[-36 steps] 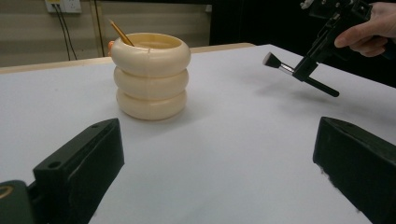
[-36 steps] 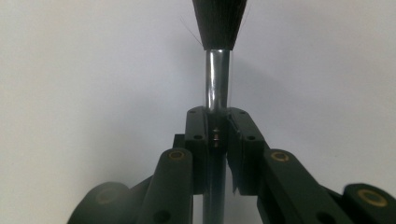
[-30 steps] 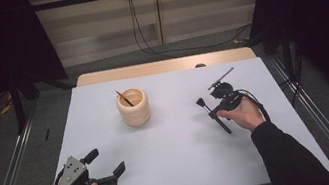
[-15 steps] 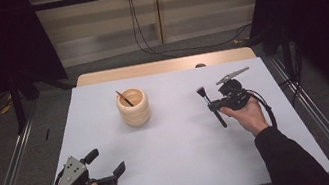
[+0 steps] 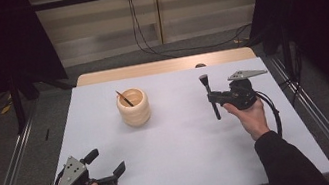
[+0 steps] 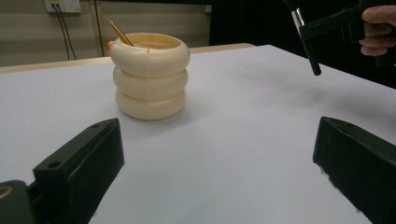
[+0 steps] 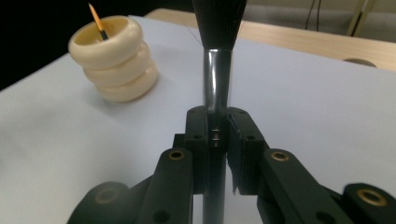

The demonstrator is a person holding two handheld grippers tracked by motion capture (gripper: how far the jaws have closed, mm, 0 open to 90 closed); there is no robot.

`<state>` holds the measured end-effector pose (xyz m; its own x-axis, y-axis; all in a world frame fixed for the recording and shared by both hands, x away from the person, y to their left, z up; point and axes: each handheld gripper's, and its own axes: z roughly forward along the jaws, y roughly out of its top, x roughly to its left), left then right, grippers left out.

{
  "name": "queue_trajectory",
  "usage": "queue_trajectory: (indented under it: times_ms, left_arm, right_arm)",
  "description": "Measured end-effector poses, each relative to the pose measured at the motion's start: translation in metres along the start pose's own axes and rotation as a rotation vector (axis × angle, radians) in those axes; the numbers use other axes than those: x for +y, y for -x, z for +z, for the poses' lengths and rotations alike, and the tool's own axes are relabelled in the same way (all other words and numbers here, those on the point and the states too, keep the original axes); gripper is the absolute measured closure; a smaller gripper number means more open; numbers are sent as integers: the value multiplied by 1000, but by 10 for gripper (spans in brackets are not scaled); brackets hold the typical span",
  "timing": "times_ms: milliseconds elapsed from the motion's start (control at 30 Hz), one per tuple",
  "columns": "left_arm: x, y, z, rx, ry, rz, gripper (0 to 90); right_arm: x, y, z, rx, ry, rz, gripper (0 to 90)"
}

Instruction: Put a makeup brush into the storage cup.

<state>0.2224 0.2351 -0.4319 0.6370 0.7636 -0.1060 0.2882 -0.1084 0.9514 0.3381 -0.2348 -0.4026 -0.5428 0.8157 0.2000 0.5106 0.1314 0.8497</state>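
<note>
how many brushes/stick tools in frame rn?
2. One black brush clamped in the right gripper, held above the table. One thin orange-tipped stick standing in the cream ringed holder. More could be hidden inside the holder.

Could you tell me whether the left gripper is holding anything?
No, the left gripper sits open on the white table, with nothing between its jaws.

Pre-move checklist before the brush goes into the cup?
1. Right tool shut on brush: ok.
2. Brush lifted off the table: ok.
3. Brush near upright, bristles up: ok.
4. Cup standing, mouth open; one thin stick leans inside: ok.
5. Left tool open, resting near the table's front edge, away from the cup: ok.
6. Enough room inside the cup for the brush: cannot tell.
</note>
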Motion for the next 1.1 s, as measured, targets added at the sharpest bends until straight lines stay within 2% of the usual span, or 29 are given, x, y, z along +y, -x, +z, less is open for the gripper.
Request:
queue_trajectory:
  times_ms: [233,500,633,700,867,1100]
  left_arm:
    - [0,0,0,3,1,4,18]
    - [0,0,0,1,4,1,19]
    - [0,0,0,5,3,-2,20]
    - [0,0,0,2,2,1,19]
    - [0,1,0,-1,4,1,19]
    - [1,2,0,-10,9,7,19]
  right_arm:
    - [-3,1,-10,16,97,4,789]
    - [-6,3,-19,19,159,9,789]
    - [-6,2,-26,41,179,10,789]
    - [-7,2,-29,32,169,-3,789]
    - [-11,-1,-34,55,176,-1,789]
    - [-17,-9,-35,110,186,7,789]
